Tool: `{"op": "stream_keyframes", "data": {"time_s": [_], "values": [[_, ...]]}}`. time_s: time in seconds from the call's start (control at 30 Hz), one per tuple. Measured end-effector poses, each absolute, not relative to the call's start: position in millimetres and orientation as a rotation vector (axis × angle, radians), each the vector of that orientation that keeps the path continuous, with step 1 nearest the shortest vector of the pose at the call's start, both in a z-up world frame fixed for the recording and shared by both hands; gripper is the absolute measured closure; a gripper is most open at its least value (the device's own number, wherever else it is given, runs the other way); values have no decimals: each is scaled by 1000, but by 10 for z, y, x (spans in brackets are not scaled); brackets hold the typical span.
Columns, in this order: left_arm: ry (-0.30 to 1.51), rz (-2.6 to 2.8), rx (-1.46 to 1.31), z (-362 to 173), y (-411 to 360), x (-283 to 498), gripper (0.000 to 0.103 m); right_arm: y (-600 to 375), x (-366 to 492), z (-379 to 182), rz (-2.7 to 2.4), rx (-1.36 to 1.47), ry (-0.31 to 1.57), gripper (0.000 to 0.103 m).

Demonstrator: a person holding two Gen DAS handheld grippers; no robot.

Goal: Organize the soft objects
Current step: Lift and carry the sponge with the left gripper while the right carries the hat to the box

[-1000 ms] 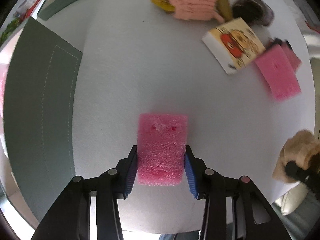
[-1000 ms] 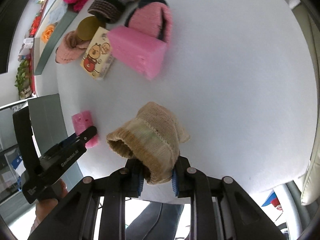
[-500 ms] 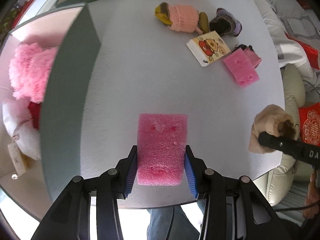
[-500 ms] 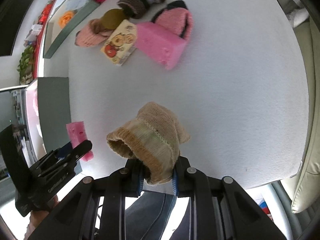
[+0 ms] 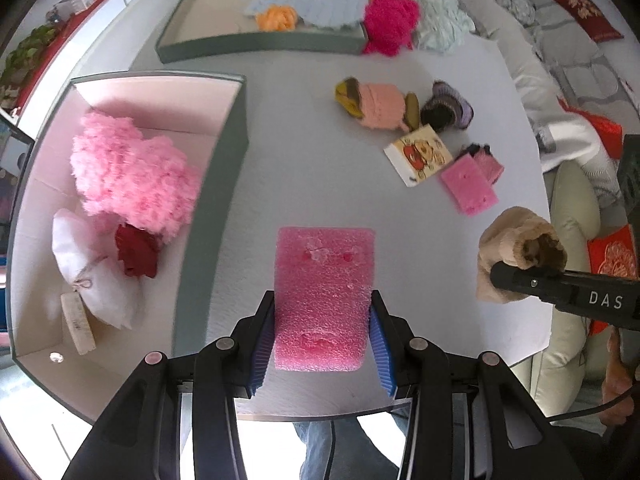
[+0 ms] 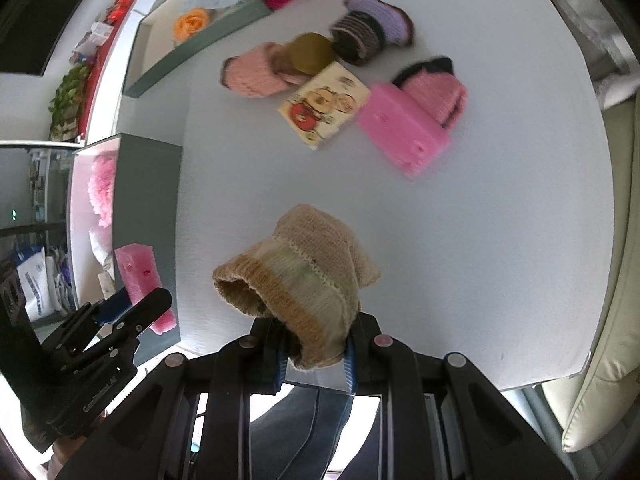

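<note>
My left gripper (image 5: 322, 336) is shut on a pink foam block (image 5: 324, 292) and holds it well above the white table (image 5: 304, 152), just right of an open grey box (image 5: 224, 200). The same block (image 6: 138, 272) and gripper show at the left of the right wrist view. My right gripper (image 6: 314, 360) is shut on a beige knitted hat (image 6: 298, 276), held above the table's near edge; the hat (image 5: 516, 248) also shows at the right of the left wrist view.
The grey box holds a fluffy pink item (image 5: 132, 176), a white pouch (image 5: 92, 276) and a red piece (image 5: 136, 250). A second tray (image 5: 256, 46) stands at the back. Knitted hats (image 5: 380, 106), a picture pack (image 5: 420, 154) and another pink foam block (image 5: 468, 186) lie on the table.
Both grippers have risen with their loads, so the table looks smaller. The grey box's inside and the back tray have come into the left wrist view.
</note>
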State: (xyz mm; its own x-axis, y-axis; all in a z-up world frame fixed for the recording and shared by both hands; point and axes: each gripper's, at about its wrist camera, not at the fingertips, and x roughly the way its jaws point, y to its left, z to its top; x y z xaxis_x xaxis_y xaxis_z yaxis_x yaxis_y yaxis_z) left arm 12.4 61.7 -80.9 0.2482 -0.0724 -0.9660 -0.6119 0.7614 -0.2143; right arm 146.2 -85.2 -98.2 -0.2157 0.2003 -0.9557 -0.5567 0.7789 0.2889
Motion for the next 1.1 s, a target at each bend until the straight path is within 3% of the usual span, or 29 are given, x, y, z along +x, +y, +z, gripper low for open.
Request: {"op": "stream_keyframes", "data": {"time_s": [0.57, 1.1], "values": [[1083, 615, -764, -390, 1209, -601, 58, -235, 1122, -620, 829, -424, 1558, 79], [1052, 829, -831, -495, 1451, -1339, 58, 686, 451, -331, 1054, -598, 1471, 79]]}}
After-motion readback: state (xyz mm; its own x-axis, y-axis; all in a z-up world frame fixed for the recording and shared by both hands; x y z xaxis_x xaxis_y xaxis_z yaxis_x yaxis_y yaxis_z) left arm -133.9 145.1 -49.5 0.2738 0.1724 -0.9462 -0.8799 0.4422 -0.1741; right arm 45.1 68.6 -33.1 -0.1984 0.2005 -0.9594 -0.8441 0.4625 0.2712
